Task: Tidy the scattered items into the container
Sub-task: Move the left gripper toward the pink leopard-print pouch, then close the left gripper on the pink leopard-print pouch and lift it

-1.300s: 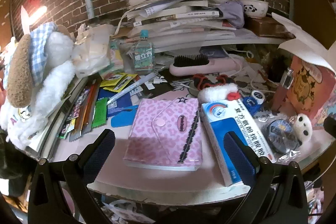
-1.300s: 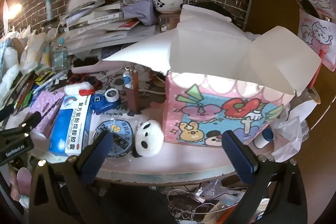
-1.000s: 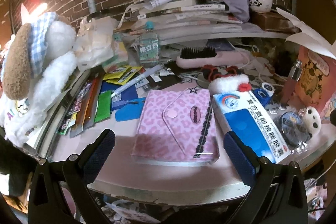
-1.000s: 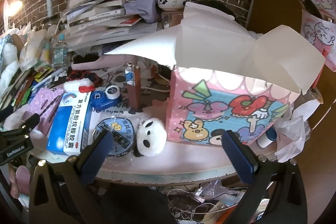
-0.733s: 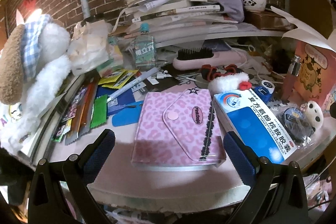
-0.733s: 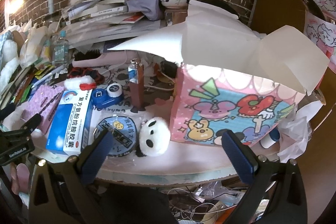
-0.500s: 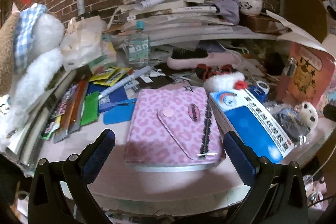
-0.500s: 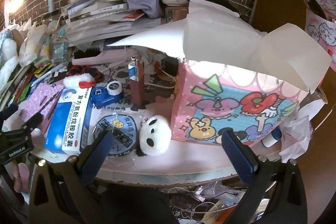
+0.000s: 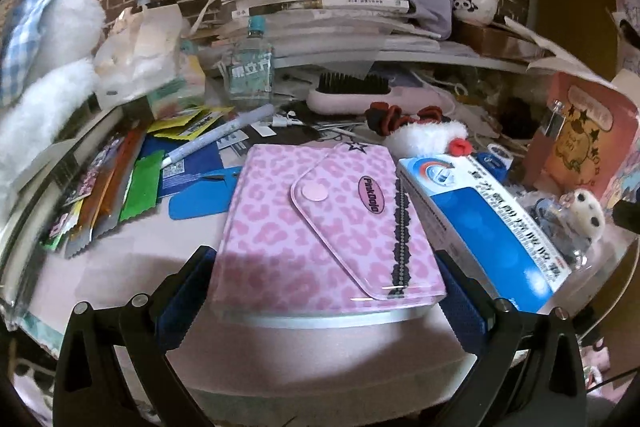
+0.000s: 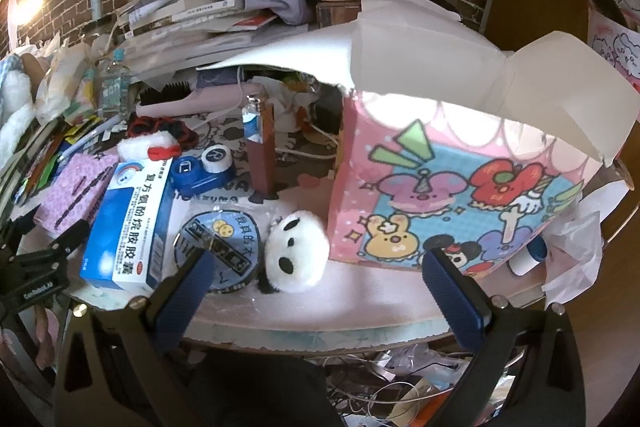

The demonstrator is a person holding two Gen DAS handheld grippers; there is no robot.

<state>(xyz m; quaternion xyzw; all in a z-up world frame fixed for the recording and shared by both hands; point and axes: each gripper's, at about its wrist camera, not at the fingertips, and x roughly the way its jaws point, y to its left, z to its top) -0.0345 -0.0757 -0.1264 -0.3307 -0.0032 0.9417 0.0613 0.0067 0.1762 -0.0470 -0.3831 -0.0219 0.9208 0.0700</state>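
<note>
A pink leopard-print case (image 9: 328, 227) lies flat near the table's front edge. My left gripper (image 9: 326, 287) is open, with one finger on each side of the case's near end. To its right are a blue-and-white medicine box (image 9: 480, 219) and a small panda plush (image 9: 584, 211). The pink cartoon container (image 10: 460, 195) stands at the right with its white flaps (image 10: 420, 59) open. My right gripper (image 10: 320, 279) hangs open and empty at the table edge, just in front of the panda plush (image 10: 296, 251) and a round blue badge (image 10: 220, 243).
A blue lens case (image 10: 200, 171), a tall brown box (image 10: 260, 151), a fluffy white clip with a red bow (image 9: 428, 143), a pink hairbrush (image 9: 352, 91), a bottle (image 9: 250, 67), pens and snack packets (image 9: 112, 195) crowd the table. Stacked books (image 10: 208, 7) stand against the brick wall.
My left gripper has moved forward and down, so its fingers now flank the pink case's near end. The right gripper has edged slightly closer to the table.
</note>
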